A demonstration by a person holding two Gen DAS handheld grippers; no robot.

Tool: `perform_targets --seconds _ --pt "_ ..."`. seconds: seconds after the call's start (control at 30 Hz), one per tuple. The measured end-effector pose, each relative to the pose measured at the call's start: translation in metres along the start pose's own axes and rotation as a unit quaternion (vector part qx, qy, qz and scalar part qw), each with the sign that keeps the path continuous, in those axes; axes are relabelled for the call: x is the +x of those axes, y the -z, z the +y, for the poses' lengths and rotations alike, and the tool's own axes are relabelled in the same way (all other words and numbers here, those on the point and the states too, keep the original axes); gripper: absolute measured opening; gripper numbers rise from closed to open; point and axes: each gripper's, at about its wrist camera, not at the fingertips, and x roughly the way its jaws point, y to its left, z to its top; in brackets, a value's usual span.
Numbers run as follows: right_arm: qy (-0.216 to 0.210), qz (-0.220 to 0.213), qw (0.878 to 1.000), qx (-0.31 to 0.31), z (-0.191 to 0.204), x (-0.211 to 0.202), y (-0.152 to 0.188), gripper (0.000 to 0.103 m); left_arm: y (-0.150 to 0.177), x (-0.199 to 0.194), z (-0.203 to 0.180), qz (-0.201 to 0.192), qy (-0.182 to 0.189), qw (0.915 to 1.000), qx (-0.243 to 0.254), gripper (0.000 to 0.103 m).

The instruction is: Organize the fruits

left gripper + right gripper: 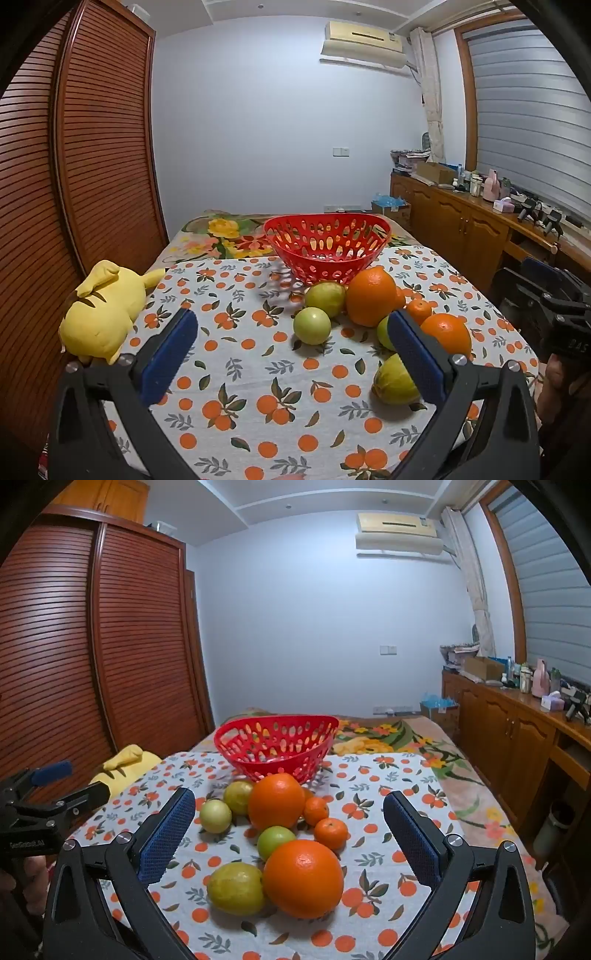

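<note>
A: Where does the sorting stand?

B: Judging by the scene, at the very start. The red basket [277, 744] sits empty at the far end of the orange-print tablecloth [388, 786], and every fruit lies on the cloth just in front of it.

A: And the claws?

B: The right gripper [289, 836] has its jaws spread as wide as they go, holding nothing. The left gripper [291, 356] is the same, fully spread and empty.

A: What's nearest?

B: On the near side of the basket, farthest from it, a large orange [303, 878] touches a yellow-green fruit [236, 888]. It lies in line with the right gripper's gap. A second big orange [276, 800] sits right at the basket's foot, with two mandarins [331, 832] and some green fruits [275, 842] between.

A: Next move?

B: Probably the right gripper drops over the near orange. It's wide, so the jaws need nearly their full spread, and the neighbour touching it may roll.

A: Anything else?

B: A yellow plush toy [101, 312] lies left of the basket, off the cloth.
</note>
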Motion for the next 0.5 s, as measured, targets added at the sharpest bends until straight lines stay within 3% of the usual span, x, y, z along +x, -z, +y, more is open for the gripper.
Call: perform_targets --seconds 0.5 --pt "0.002 -0.001 1.0 -0.005 0.001 0.0 0.0006 0.103 -0.0002 -0.0016 -0.0005 0.002 -0.002 1.0 -0.002 0.103"
